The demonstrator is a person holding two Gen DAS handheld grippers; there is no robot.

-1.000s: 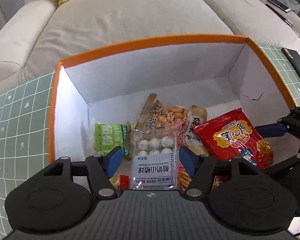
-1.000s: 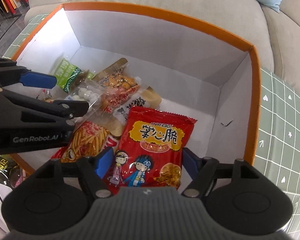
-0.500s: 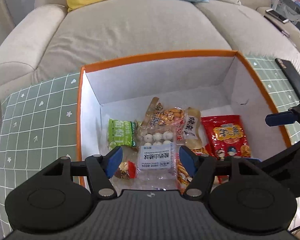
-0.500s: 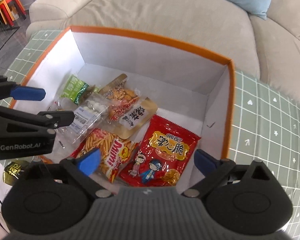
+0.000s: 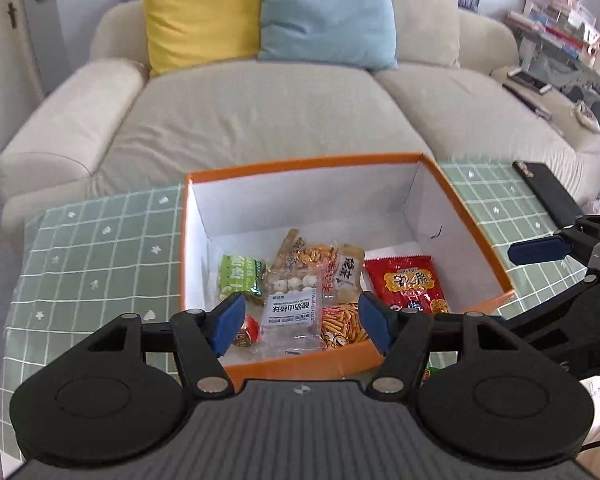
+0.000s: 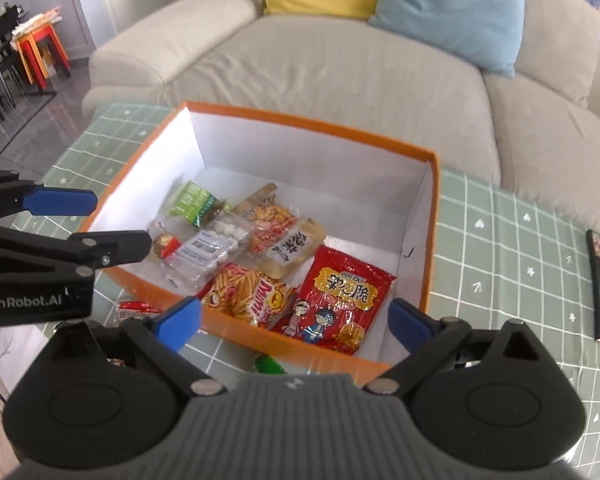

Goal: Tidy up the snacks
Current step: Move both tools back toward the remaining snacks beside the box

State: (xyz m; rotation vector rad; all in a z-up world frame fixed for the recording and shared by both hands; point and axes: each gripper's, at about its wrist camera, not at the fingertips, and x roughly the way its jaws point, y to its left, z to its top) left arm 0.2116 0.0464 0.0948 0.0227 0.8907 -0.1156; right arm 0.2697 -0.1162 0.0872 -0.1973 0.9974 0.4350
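Two cushions, yellow (image 5: 198, 12) and pale blue (image 5: 326, 12), lean on the beige sofa (image 5: 260, 112) behind the counter (image 5: 100, 248) with its green checked cloth. On it stands the orange box (image 5: 300, 162), white inside, where the snacks lie: a red packet (image 6: 342, 298) at the right, a stick-snack bag (image 6: 248, 290), a clear pack of white balls (image 5: 294, 298) and a green packet (image 5: 238, 274) at the left. Above the box's near edge, the left gripper (image 5: 300, 322) has its fingers well apart, empty; the right gripper (image 6: 296, 322) has fingers spread wide, holding nothing, having just been opening.
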